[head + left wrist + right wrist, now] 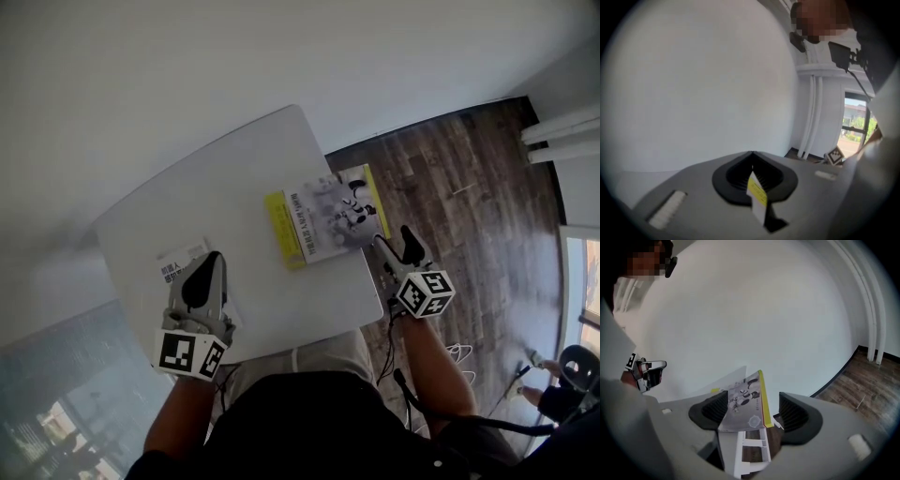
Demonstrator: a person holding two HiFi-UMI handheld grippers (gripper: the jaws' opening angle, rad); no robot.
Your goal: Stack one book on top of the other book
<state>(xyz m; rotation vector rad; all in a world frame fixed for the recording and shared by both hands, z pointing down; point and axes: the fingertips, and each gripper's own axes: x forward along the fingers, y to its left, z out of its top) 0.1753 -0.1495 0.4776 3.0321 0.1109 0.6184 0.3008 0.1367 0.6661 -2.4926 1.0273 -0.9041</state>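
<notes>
Left claw (pixel 211 259) clenched on white book (pixel 174 263) | right claw (pixel 396 242) released, astride yellow-spined book (pixel 328 217) | cover print unreadable

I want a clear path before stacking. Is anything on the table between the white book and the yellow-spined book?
Nothing visible: only bare tabletop lies between the white book and the yellow-spined book. The right hand-held gripper sits open at that book's far edge.
</notes>
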